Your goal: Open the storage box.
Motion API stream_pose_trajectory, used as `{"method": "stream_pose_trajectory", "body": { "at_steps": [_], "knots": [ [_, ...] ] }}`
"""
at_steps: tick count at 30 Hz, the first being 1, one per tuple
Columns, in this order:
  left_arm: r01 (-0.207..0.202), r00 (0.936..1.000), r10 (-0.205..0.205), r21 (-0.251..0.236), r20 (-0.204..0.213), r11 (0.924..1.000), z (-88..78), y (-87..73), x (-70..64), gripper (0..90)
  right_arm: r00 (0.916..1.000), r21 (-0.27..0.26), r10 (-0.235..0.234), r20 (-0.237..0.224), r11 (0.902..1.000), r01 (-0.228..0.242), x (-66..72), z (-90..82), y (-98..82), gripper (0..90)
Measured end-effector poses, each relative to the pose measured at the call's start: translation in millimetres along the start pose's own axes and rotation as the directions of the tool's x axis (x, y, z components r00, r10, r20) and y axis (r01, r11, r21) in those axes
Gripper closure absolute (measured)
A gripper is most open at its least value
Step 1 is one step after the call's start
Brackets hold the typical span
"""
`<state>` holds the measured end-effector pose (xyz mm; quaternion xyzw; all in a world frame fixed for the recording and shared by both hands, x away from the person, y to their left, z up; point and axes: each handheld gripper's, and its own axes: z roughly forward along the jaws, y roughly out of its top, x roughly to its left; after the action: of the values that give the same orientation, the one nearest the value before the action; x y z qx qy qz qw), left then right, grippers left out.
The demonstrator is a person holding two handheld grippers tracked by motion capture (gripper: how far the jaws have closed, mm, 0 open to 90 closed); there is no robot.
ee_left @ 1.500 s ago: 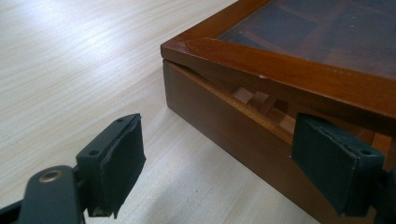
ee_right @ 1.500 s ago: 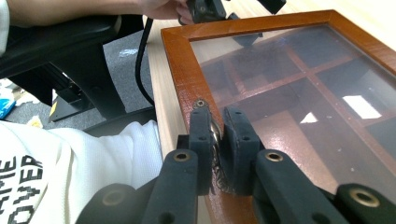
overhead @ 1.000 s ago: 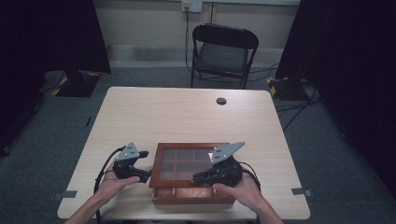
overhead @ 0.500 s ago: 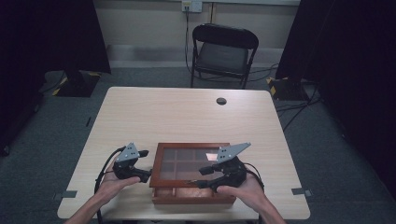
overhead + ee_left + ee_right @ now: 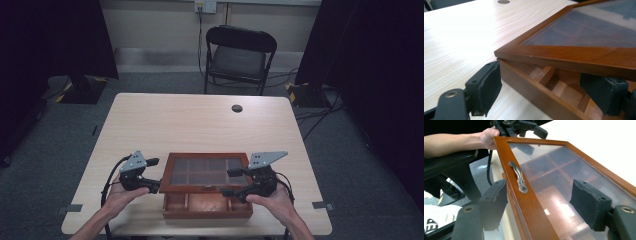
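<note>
A wooden box stands at the near edge of the table, its glass lid (image 5: pixel 207 172) raised at the front so the base (image 5: pixel 207 206) and its compartments show. My left gripper (image 5: pixel 154 175) is at the box's near-left corner with jaws apart. In the left gripper view (image 5: pixel 545 91) one pad sits beside the base wall and the other under the lid's rail (image 5: pixel 574 56). My right gripper (image 5: pixel 231 182) straddles the lid's front rail beside the metal handle (image 5: pixel 518 177). Its jaws (image 5: pixel 542 203) have just been opening, and neither pad presses on the rail between them.
The pale wooden table (image 5: pixel 200 125) carries a small dark round disc (image 5: pixel 237 108) near its far edge. A black folding chair (image 5: pixel 240 55) stands behind it. Dark curtains hang left and right, and cables lie on the floor at the right.
My right gripper has let go of the lid's front rail, its jaws spreading wide, and has shifted slightly right. The left gripper and the lid stay as they were.
</note>
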<state>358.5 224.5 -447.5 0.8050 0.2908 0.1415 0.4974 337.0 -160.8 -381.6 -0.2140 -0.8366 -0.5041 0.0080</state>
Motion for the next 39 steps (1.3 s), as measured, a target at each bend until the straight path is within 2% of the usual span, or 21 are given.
{"method": "stream_pose_trajectory", "body": {
  "at_steps": [8,13,14,15,18,24,26,29,35,38,39],
  "knots": [
    [0.002,0.9999,-0.002,-0.032,0.010,0.9995,-1.0,7.1,-2.6,17.7,0.9987,-0.010,0.014,0.048,0.9999,-0.014,-5.9,-8.5,-2.3,21.7],
    [0.024,0.9991,-0.022,-0.048,0.036,0.9985,-0.6,16.6,-2.6,16.6,0.9960,-0.017,0.022,0.087,0.9996,-0.021,-9.6,-16.8,-3.8,21.3],
    [0.042,0.9983,-0.040,-0.053,0.042,0.9977,0.2,17.6,-4.0,16.7,0.9958,-0.020,0.025,0.089,0.9995,-0.023,-10.6,-17.7,-4.2,21.2],
    [0.033,0.9988,-0.031,-0.053,0.039,0.9981,0.0,18.9,-3.4,16.9,0.9955,-0.025,0.031,0.090,0.9993,-0.029,-12.0,-19.4,-4.9,20.2],
    [0.044,0.9983,-0.041,-0.060,0.040,0.9973,-1.2,21.8,-3.6,19.1,0.9944,-0.033,0.032,0.100,0.9990,-0.029,-13.9,-22.5,-5.6,20.3],
    [0.036,0.9988,-0.034,-0.069,0.034,0.9969,-2.0,24.4,-3.7,22.2,0.9922,-0.048,0.024,0.122,0.9987,-0.018,-15.9,-27.2,-5.6,19.7],
    [0.018,0.9995,-0.016,-0.074,0.027,0.9971,-2.5,28.1,-4.4,22.1,0.9885,-0.046,0.028,0.148,0.9987,-0.021,-17.5,-28.2,-5.5,20.1],
    [0.008,0.9997,-0.006,-0.078,0.024,0.9970,-3.6,31.7,-4.7,26.7,0.9872,-0.069,0.034,0.156,0.9973,-0.023,-20.6,-29.6,-4.8,20.7],
    [0.021,0.9996,-0.020,-0.085,0.018,0.9962,-3.5,35.6,-1.9,27.4,0.9830,-0.073,0.036,0.180,0.9970,-0.023,-25.6,-31.5,-3.0,20.8],
    [0.035,0.9992,-0.034,-0.078,0.022,0.9963,-1.8,37.5,-1.3,26.6,0.9750,-0.065,0.036,0.219,0.9977,-0.022,-29.5,-32.0,-3.6,21.8],
    [0.028,0.9993,-0.027,-0.066,0.028,0.9974,-0.3,39.5,-0.7,26.4,0.9731,-0.061,0.039,0.227,0.9978,-0.026,-31.2,-31.8,-4.2,22.1]
  ]
}}
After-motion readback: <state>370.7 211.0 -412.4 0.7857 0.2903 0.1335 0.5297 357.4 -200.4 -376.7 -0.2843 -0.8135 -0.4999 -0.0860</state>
